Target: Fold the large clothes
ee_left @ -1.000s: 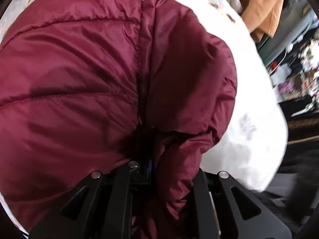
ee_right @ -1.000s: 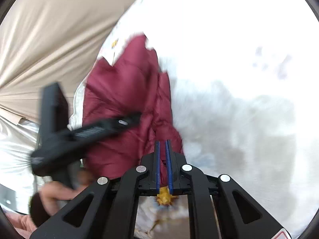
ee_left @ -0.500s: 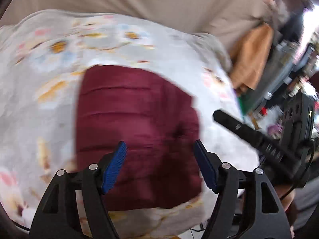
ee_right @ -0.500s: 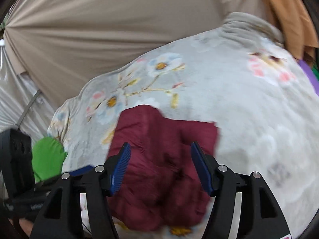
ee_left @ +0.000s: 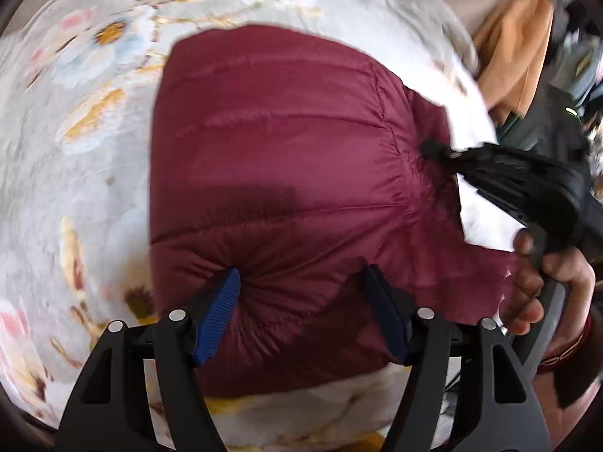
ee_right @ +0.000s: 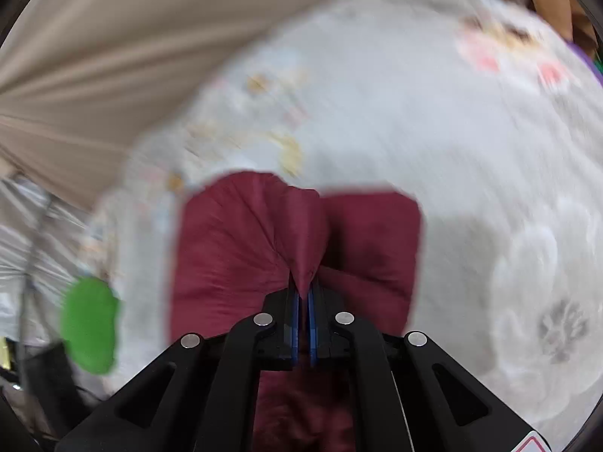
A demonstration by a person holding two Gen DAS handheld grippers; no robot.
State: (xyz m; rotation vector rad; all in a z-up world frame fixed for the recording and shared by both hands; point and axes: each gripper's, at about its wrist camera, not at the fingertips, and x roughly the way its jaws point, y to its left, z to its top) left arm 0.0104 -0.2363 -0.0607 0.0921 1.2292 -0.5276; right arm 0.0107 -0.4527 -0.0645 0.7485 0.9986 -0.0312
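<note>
A maroon quilted puffer jacket (ee_left: 286,173) lies folded into a block on a floral blanket (ee_left: 86,143). My left gripper (ee_left: 301,282) is open, its blue pads pressed into the jacket's near edge on either side of a bulge. My right gripper (ee_right: 303,293) is shut on a pinched fold of the jacket (ee_right: 241,248). In the left wrist view the right gripper (ee_left: 437,149) bites the jacket's right side, with the hand that holds it behind.
The pale floral blanket (ee_right: 433,120) covers the bed. A beige curtain (ee_right: 113,56) hangs behind. A green object (ee_right: 88,324) lies at the bed's left edge. A tan garment (ee_left: 516,49) and clutter lie at the far right.
The left gripper let go of the jacket, drew back, then came down open onto its near edge. The right gripper opened, then shut on a fold of the jacket.
</note>
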